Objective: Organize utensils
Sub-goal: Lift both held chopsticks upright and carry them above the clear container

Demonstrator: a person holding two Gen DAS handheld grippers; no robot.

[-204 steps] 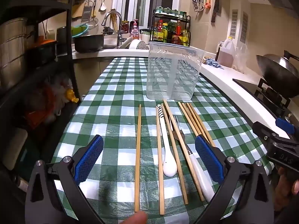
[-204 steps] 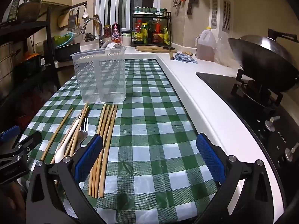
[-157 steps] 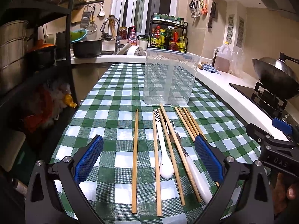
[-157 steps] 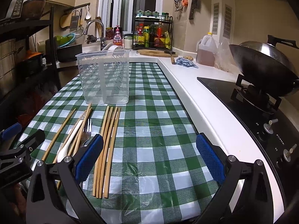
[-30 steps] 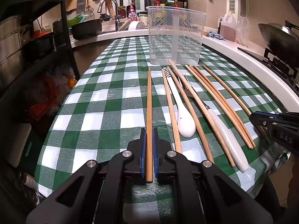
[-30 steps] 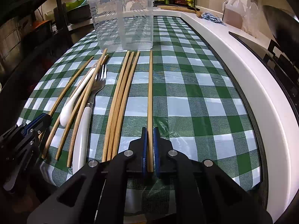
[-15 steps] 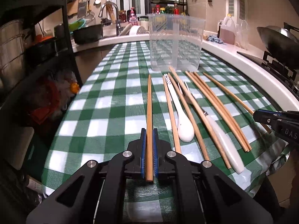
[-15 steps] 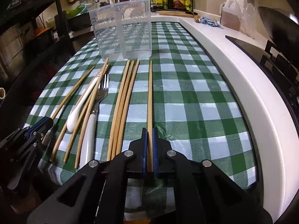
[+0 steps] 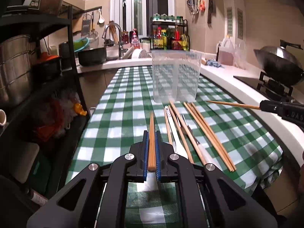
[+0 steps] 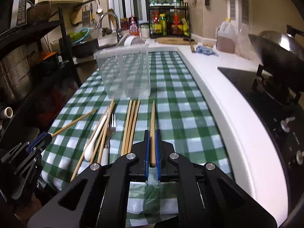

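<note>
My left gripper (image 9: pixel 151 152) clamps one thin wooden chopstick (image 9: pixel 151 133) and my right gripper (image 10: pixel 152 148) another (image 10: pixel 152 125), both raised above the green checked tablecloth (image 9: pixel 121 102) before the clear plastic holder (image 9: pixel 175 76)

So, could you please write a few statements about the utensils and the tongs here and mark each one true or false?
1. The left tongs are shut on a wooden chopstick. True.
2. The right tongs are open and hold nothing. False: they are shut on another wooden chopstick.
3. The clear plastic utensil holder has chopsticks standing in it. False: nothing stands in it.
4. A white long-handled spoon lies on the green-and-white checked tablecloth. True.
5. A metal fork with a white handle lies beside the spoon. True.
</note>
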